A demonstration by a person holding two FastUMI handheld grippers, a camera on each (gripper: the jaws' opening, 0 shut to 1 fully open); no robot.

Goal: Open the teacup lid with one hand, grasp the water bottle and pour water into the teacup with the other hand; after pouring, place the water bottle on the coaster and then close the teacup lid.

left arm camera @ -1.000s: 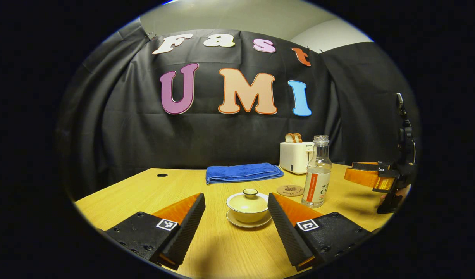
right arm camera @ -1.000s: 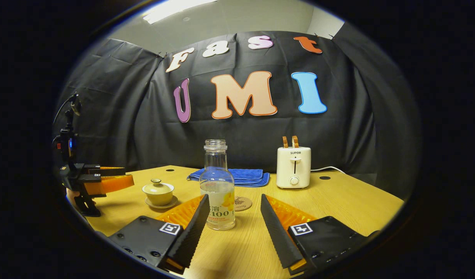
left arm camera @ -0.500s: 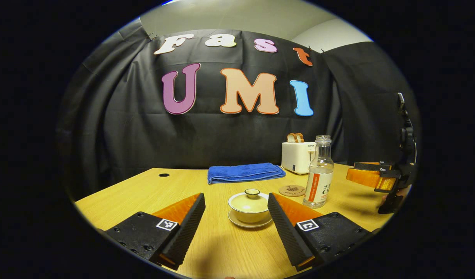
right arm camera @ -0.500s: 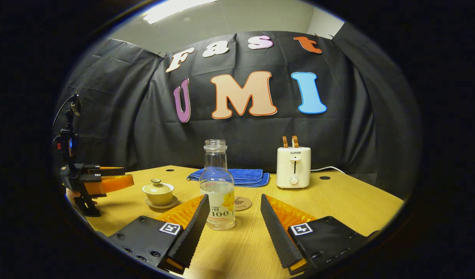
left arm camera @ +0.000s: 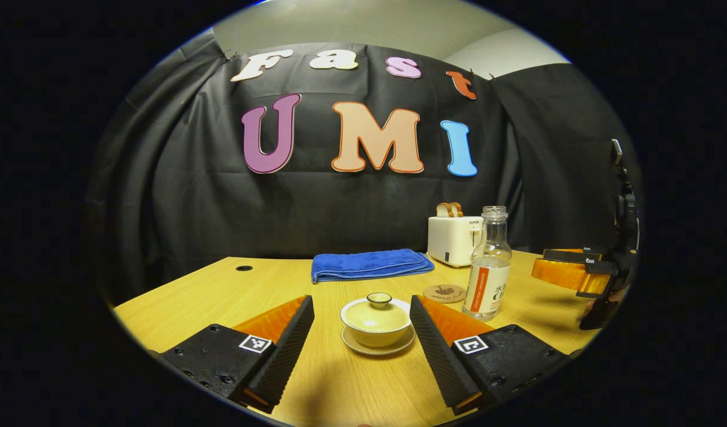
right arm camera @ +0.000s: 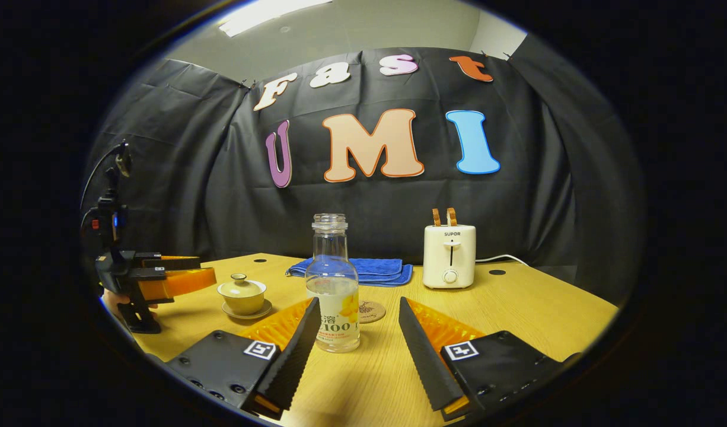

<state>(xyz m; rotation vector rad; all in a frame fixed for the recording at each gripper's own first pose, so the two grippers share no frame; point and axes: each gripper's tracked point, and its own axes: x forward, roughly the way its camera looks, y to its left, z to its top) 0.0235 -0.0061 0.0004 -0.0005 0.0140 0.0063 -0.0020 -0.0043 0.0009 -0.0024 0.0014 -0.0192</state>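
Teacup point(left arm camera: 375, 321): lidded, on its saucer point(left arm camera: 378, 347), on the tabletop point(left arm camera: 221, 290), ahead of the left gripper point(left arm camera: 362, 323); fingers apart, clear of the cup.
Water bottle point(right arm camera: 334, 290): upright, uncapped, partly filled, on the tabletop between teacup and coaster point(right arm camera: 371, 311); just ahead of the right gripper point(right arm camera: 356, 326), fingers apart, not touching it.
Coaster: round, bare, just behind the bottle.
Blue towel point(left arm camera: 369, 264): folded, farther back.
Toaster point(right arm camera: 449, 255): white, two slices standing in its slots, back right.
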